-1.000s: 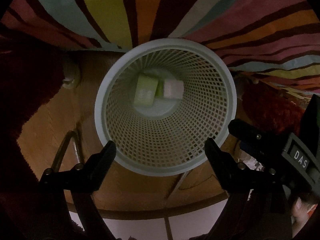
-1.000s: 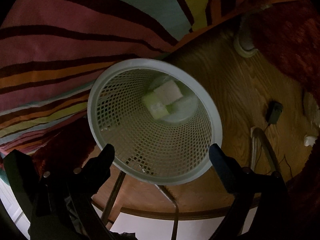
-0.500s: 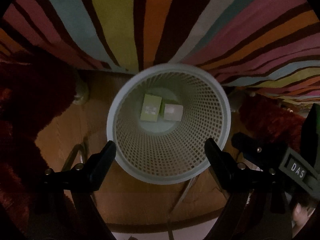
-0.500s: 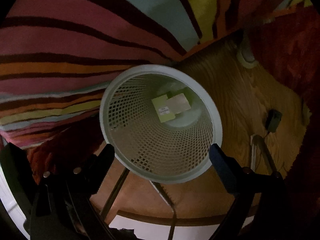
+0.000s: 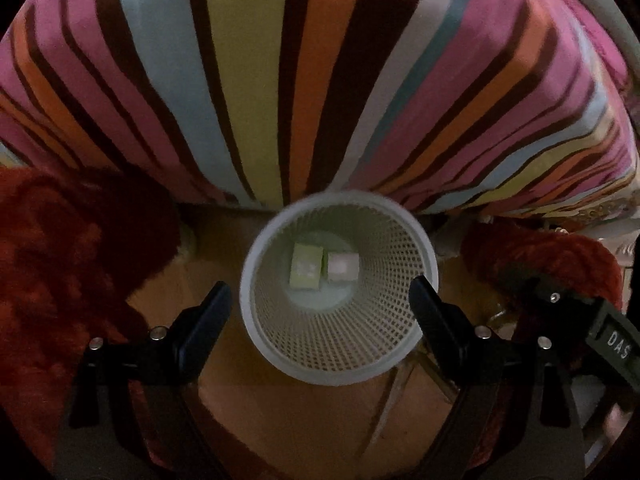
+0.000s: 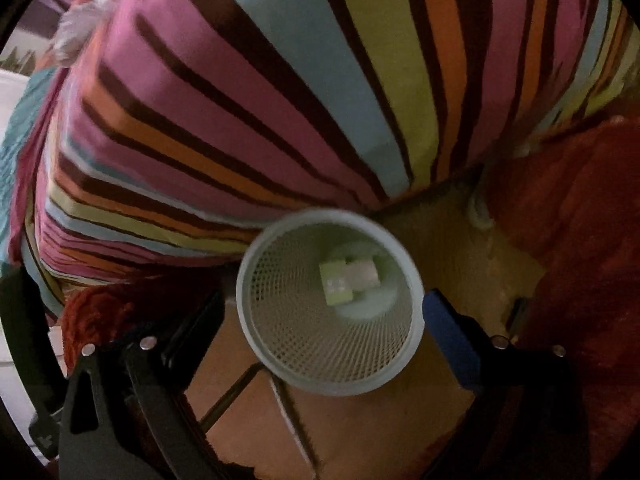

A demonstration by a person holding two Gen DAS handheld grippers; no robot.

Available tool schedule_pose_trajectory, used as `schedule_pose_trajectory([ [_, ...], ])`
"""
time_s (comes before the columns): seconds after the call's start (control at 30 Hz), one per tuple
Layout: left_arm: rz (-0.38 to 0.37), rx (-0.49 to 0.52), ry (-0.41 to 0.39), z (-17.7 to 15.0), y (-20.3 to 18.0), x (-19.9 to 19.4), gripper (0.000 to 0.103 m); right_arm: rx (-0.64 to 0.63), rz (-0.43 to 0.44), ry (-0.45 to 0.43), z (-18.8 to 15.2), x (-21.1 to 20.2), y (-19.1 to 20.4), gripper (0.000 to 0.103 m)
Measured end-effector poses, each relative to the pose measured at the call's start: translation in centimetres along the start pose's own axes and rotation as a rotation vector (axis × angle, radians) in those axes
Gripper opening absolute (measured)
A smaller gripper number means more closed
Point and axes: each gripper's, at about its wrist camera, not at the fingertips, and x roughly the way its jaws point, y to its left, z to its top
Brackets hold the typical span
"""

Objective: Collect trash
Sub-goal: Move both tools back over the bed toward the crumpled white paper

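Fingers [image 5: 208, 312] of both grippers stand wide apart, holding nothing, above the white basket [image 5: 400, 344] with two small boxes [image 5: 306, 272] inside.

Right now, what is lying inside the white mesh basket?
Inside the basket, a green box and a pale box lie side by side. Anything beneath them is hidden.

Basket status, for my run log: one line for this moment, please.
left gripper: open | right gripper: open | basket: green box, pale box inside
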Motion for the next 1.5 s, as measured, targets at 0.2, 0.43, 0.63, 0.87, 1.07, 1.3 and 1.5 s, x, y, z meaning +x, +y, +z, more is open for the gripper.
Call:
schedule_pose_trajectory([
  [0.2, 0.064, 0.043, -0.177, 0.1, 0.0, -4.0, 0.087, -0.083, -0.006, -0.180, 0.4, -4.2, 1.2, 0.095],
  [0.43, 0.047, 0.038, -0.415, 0.9, 0.2, -9.6, 0.087, -0.180, 0.029, -0.430, 0.8, -9.1, 3.2, 0.095],
  [0.63, 0.114, 0.087, -0.574, 2.5, -0.3, -13.2, 0.087, -0.233, 0.073, -0.536, 1.9, -11.9, 4.7, 0.095],
  [0.87, 0.100, 0.145, -0.632, 5.4, -1.5, -14.8, 0.087, -0.266, 0.100, -0.619, 4.5, -14.2, 5.9, 0.095],
  [1.07, 0.086, 0.147, -0.644, 7.7, -2.2, -15.3, 0.087, -0.259, 0.082, -0.678, 6.1, -14.8, 6.2, 0.095],
  [1.3, 0.077, 0.159, -0.668, 10.4, -2.9, -15.4, 0.087, -0.258, 0.092, -0.688, 8.4, -15.0, 6.4, 0.095],
  [1.5, 0.068, 0.148, -0.670, 12.4, -2.8, -15.0, 0.087, -0.303, 0.075, -0.695, 10.2, -14.7, 7.2, 0.095],
])
